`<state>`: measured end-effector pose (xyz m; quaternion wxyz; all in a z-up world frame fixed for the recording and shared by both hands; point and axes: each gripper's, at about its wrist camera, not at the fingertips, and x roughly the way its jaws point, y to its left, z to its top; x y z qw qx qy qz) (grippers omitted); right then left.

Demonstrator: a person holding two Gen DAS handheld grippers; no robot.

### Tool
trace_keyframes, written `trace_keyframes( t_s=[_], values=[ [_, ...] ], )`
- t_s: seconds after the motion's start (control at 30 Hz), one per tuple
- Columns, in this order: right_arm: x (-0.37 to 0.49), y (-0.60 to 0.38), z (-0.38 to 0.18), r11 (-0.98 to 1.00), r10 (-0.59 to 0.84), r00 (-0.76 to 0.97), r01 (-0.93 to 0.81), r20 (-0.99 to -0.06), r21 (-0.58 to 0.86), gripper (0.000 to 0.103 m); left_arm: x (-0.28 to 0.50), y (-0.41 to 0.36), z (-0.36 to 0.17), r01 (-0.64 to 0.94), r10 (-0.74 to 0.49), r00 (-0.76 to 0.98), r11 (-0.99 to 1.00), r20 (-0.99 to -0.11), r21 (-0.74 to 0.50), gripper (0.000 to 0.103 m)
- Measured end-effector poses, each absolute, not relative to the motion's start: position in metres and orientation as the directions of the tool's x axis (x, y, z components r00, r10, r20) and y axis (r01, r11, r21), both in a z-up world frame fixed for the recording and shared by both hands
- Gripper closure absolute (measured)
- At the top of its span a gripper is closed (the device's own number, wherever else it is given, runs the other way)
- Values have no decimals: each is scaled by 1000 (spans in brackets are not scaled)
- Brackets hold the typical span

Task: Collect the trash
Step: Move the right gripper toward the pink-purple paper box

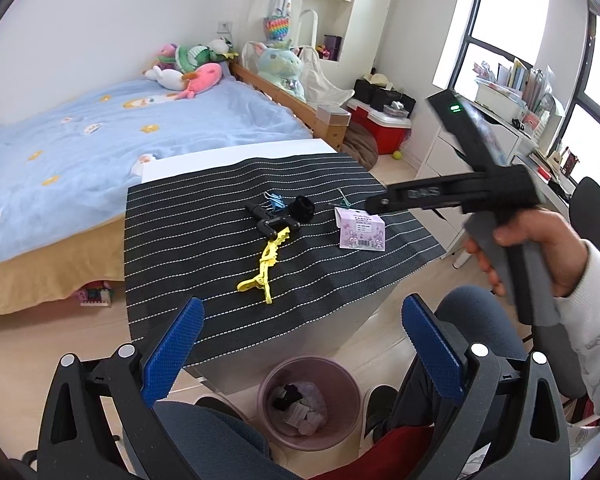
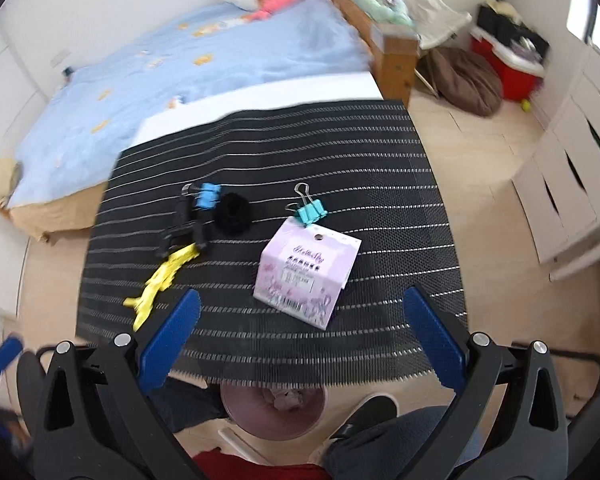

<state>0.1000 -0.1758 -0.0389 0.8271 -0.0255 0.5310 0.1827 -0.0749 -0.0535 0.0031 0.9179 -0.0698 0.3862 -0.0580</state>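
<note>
Pink and already part full, the bin [image 1: 309, 402] sits on the floor at the near edge of the table, between your feet, with crumpled paper and something dark in it, so I judge you are some way into the job. On the striped mat [image 1: 204, 216] several things are left: a lilac box [image 2: 306, 276] near the middle, a teal clip [image 2: 310, 210] touching its far corner, a black fuzzy lump [image 2: 232, 213], a blue clip [image 2: 208, 196], a black tool [image 2: 182, 226] and a yellow clip [image 2: 160, 282] to the left. Which of these count as trash is a judgement; the box looks the likeliest, the clips less so. Your left gripper [image 1: 300, 354] hangs back over the bin and your lap, jaws wide apart and empty. Your right gripper [image 2: 300, 338] is over the near edge of the mat, also wide open and holding nothing, with the box lying just beyond its fingers and roughly between them. From the left wrist view you can see that same gripper held out over the right side of the table in your hand [image 1: 528, 248]. So nothing is in either grip now, and the box seems the next thing to take; after that the mat needs sorting piece by piece.
</note>
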Motion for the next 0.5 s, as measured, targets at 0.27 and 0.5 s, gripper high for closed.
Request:
trace_keyframes(
  t_s=[0.27, 0.5],
  values=[
    [133, -165, -75, 964, 239, 299, -190, -924, 188, 3, -76, -47, -1, 41, -160, 690, 982, -706, -182, 8],
    [140, -158, -90, 979, 184, 273, -139, -944, 151, 20, -77, -43, -5, 28, -159, 686, 981, -710, -193, 8]
  ],
)
